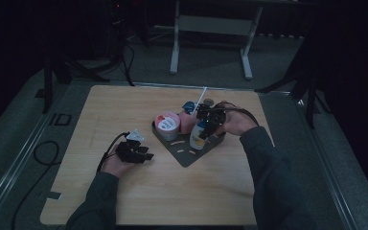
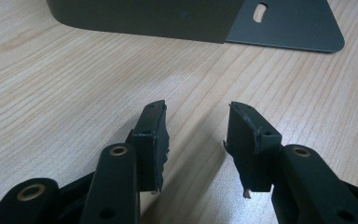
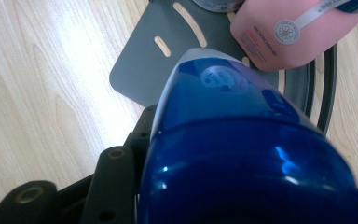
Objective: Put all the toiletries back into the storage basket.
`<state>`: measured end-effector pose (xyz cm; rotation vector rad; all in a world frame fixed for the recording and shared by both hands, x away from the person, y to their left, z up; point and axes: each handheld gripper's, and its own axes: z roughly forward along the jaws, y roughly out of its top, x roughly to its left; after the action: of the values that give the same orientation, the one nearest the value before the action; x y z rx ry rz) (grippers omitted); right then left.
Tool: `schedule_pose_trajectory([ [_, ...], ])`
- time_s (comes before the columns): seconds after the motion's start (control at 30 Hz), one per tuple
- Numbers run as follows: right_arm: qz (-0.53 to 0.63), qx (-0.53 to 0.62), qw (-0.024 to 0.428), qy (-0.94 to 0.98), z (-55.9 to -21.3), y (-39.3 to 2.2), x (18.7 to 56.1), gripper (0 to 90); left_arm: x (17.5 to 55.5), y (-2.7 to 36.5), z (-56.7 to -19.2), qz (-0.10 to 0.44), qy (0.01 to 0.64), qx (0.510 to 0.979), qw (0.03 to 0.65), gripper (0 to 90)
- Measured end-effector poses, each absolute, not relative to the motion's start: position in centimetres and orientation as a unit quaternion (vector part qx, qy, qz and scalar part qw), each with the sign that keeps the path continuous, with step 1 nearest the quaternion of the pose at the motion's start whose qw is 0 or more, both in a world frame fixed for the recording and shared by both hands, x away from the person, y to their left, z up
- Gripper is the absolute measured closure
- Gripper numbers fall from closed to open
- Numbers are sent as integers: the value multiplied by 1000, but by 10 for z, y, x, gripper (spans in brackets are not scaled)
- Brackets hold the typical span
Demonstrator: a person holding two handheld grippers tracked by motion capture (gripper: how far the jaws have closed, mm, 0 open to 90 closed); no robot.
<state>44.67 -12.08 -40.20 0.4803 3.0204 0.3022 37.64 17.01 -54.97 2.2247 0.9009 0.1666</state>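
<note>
Right claw [image 1: 205, 125] is clamped on a blue-capped bottle [image 1: 198, 138], and the right gripper view puts us right over it: the glossy blue cap [image 3: 242, 140] bulges up between the black jaws, with the left jaw pressed tight against its side. From the high view, the bottle's pale body with its orange label hangs down from the claw, tilted slightly, its lower end over the dark grey tray [image 1: 184, 152] at the tray's right side. Whether the base touches the tray is hard to call.

Just behind the bottle stands a pink bottle [image 1: 187, 122], and the right gripper view shows the pink label face [image 3: 289, 32] just beyond the blue cap. Left of that sits a round tub with a pink and white lid [image 1: 166, 122], also in the tray. A white stick [image 1: 200, 99] rises at a slant behind them.

Over to the left claw [image 1: 141, 152]: it's released, jaws standing apart with nothing between them, only bare wood grain of the desk [image 2: 74, 93] showing through the gap in the left gripper view. It rests low on the desk, pointing toward the tray, whose grey wall and slotted flat corner [image 2: 284, 28] lie ahead, near but apart.
</note>
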Motion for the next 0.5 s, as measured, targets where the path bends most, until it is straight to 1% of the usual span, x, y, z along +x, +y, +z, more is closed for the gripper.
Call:
schedule_pose_trajectory([
  [0.27,90,170,35,981,-403,-122,454,548,377,170,-550,64,349,863,360,574],
  [0.5,89,185,50,977,-402,-125,462,548,377,170,-550,63,350,862,360,574],
])
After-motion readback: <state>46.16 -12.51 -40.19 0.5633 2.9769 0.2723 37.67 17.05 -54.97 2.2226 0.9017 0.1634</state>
